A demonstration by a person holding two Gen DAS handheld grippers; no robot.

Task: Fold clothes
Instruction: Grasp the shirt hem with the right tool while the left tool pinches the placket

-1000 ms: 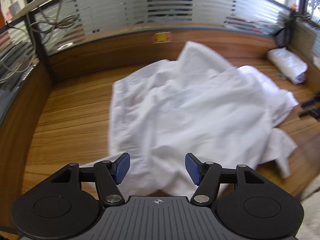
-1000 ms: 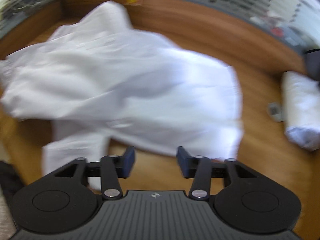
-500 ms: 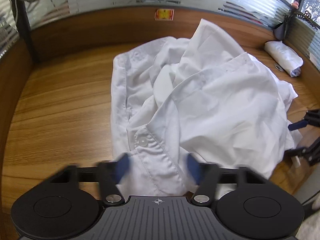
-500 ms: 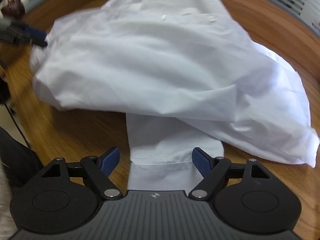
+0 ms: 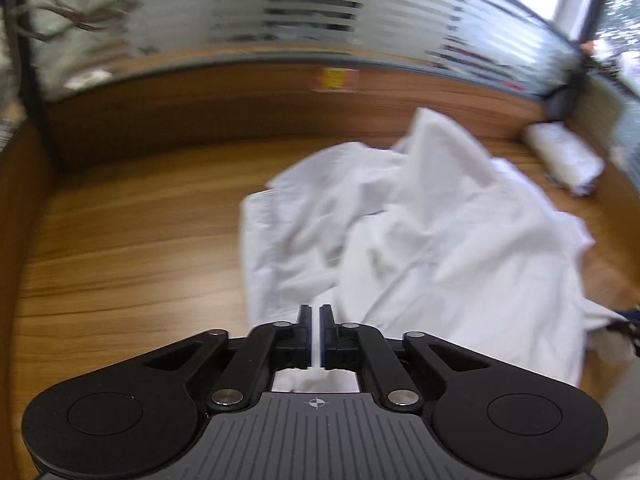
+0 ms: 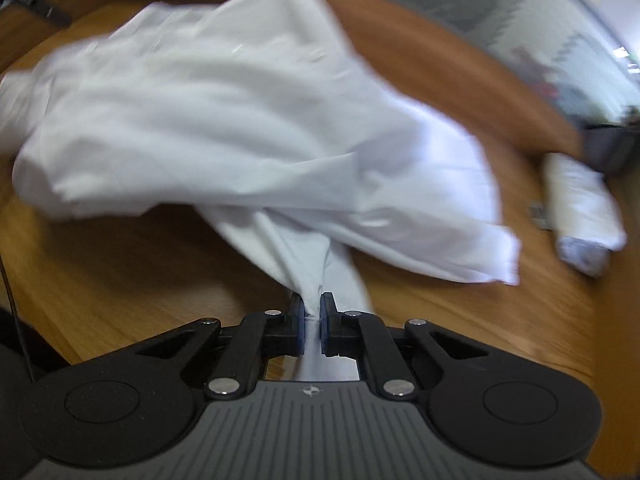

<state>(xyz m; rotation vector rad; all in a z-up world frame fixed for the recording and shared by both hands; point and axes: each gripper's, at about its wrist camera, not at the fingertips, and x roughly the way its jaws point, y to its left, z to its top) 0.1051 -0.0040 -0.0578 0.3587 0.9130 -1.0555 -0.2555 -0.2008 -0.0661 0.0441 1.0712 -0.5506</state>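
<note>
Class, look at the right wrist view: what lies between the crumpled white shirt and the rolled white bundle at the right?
Only bare wooden tabletop separates the white shirt from the rolled bundle; a small grey item lies beside the bundle, too blurred to identify.

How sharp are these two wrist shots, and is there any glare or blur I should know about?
Left wrist view: the left gripper is crisp, the white shirt and wooden table smear with motion, and the window at top right blows out. Right wrist view: the right gripper is sharp, the shirt's edges streak, and the rolled white bundle is soft.
</note>
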